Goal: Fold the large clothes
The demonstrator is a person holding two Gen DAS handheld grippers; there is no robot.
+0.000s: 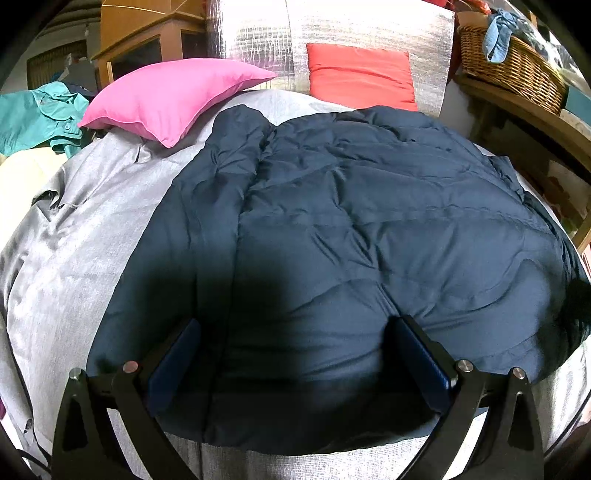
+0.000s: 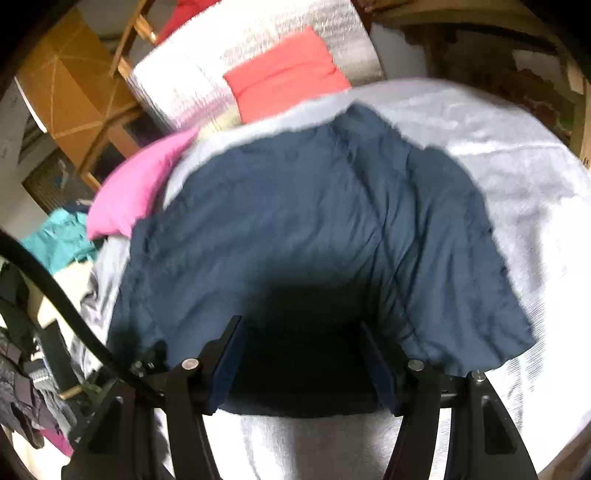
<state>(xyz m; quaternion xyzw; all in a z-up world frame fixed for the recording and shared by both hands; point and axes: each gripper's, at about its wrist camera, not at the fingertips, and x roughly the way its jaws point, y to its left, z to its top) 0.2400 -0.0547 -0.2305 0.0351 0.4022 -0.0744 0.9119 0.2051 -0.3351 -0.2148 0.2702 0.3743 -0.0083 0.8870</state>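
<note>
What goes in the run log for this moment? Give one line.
task: fold large clothes | navy jacket flat on grey sheet | left gripper open | right gripper open | nothing held

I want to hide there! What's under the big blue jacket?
A grey sheet shows all around the blue jacket, so it lies on that. Whatever is right beneath the jacket is covered.

jacket [image 1: 369,229]: navy quilted cloth, faint sheen, puffy, creased. sheet [image 1: 92,236]: grey woven cloth, matt. pillow [image 1: 173,96]: pink smooth cloth. basket [image 1: 513,70]: woven wicker, rough. backing panel [image 1: 369,26]: silver foil, glossy, gridded. cabinet [image 1: 147,33]: wood.
</note>
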